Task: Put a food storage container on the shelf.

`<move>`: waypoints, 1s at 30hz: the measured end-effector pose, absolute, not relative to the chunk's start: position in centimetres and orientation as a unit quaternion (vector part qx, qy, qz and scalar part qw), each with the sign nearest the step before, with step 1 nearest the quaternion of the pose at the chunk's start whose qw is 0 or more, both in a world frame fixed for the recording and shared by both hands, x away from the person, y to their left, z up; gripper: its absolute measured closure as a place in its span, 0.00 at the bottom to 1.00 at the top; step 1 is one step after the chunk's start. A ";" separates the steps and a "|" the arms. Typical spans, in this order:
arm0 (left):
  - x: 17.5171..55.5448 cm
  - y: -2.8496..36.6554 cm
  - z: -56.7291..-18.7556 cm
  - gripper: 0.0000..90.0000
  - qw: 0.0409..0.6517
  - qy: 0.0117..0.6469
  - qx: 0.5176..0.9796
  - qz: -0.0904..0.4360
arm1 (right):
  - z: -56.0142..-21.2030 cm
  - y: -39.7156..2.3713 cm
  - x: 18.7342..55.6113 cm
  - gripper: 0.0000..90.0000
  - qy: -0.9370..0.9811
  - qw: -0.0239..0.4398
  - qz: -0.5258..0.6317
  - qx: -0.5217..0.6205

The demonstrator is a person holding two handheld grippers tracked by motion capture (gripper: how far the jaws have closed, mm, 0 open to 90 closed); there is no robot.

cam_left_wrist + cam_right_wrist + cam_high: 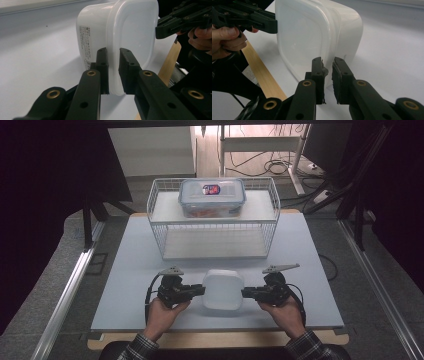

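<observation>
**A:** The white, rounded-square plastic tub (223,289) with its translucent lid sits on the pale tabletop (125,285), on the near side of the white wire rack (215,227) and well apart from it. You have it from both sides: your left claw (200,290) is pinched on the lid's rim on one edge, your right claw (246,292) on the rim of the opposite edge.

**B:** Are both grips sound?

**A:** In the left gripper view the pads (102,65) press the rim between them. In the right gripper view the jaws have closed on the rim too, though only a thin lip is caught, so I'd judge that side the weaker one.

**B:** So how should I lift?

**A:** Raise both hands together and keep them level, so the tub doesn't twist between the claws. Don't pull outward; that could peel the lid off or slip the rim free. Go slowly toward the rack, and clear its front wire before you come down. The clear lidded food box (212,196) already sits on the rack's top shelf, so the lower shelf looks the likelier place for the tub.
</observation>
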State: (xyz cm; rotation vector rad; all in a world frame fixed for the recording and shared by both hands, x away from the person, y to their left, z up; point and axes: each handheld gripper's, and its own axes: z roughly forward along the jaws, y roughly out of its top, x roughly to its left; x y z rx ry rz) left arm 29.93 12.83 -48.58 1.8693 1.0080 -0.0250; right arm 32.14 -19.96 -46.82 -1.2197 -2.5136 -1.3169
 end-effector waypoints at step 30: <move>31.2 13.9 -41.9 0.89 0.523 0.384 0.760 0.031 | -40.3 -19.7 33.7 0.89 -0.799 -0.034 -0.496 -0.339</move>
